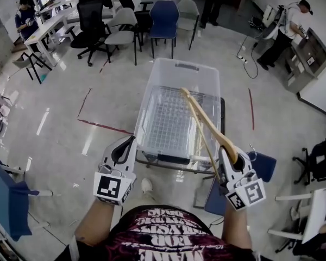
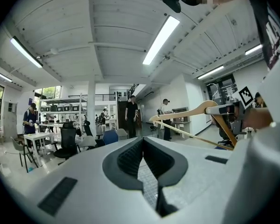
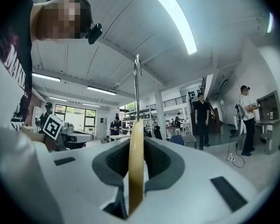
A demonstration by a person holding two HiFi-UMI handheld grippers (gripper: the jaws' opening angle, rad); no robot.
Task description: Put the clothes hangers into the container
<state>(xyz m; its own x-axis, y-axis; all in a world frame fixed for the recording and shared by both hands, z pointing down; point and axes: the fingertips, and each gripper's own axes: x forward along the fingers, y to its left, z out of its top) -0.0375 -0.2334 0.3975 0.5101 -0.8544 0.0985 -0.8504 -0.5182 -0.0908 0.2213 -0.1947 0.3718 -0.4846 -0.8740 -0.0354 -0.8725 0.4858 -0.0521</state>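
A clear plastic container (image 1: pixel 148 99) stands on a low table straight ahead; I see only a grid pattern through its bottom. My right gripper (image 1: pixel 226 151) is shut on a wooden hanger (image 1: pixel 204 121) near the container's front right corner. The hanger slants up and left over the container's open top. In the right gripper view the hanger's wood (image 3: pixel 136 171) sits edge-on between the pads, with its metal hook (image 3: pixel 137 87) pointing up. My left gripper (image 1: pixel 131 139) hovers at the container's front left corner, jaws together and empty. The left gripper view shows the hanger (image 2: pixel 191 113) off to the right.
Several chairs (image 1: pixel 164 15) and a black office chair (image 1: pixel 91 15) stand beyond the container. A blue seat (image 1: pixel 263 165) is close on the right and a blue object (image 1: pixel 8 197) on the left. People (image 1: pixel 288 26) stand at the far side. Red tape (image 1: pixel 106 126) marks the floor.
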